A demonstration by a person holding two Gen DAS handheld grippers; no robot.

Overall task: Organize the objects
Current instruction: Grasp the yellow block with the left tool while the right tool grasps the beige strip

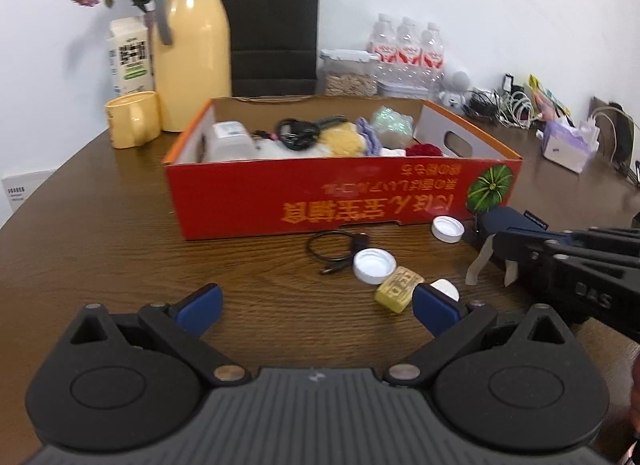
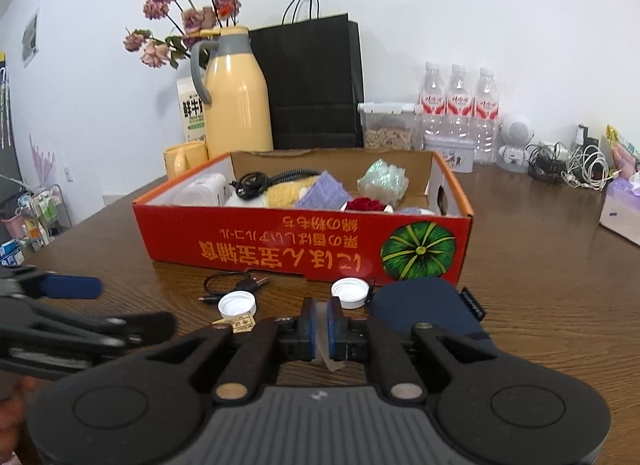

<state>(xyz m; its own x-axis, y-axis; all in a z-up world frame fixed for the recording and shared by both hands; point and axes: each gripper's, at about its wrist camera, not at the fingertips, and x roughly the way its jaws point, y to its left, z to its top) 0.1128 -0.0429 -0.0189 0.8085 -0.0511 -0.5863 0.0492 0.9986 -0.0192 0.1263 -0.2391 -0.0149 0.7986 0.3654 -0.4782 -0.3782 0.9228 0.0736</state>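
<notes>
Right gripper [image 2: 321, 329] clamped on thin translucent strip [image 2: 322, 331]; slip likely. Left gripper [image 1: 316, 307] wide open, empty; soap [image 1: 399, 289] beside right pad, nudge risk.

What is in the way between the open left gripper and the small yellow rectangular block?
Nothing visible: only bare brown wooden table lies between the left gripper and the small yellow block.
</notes>
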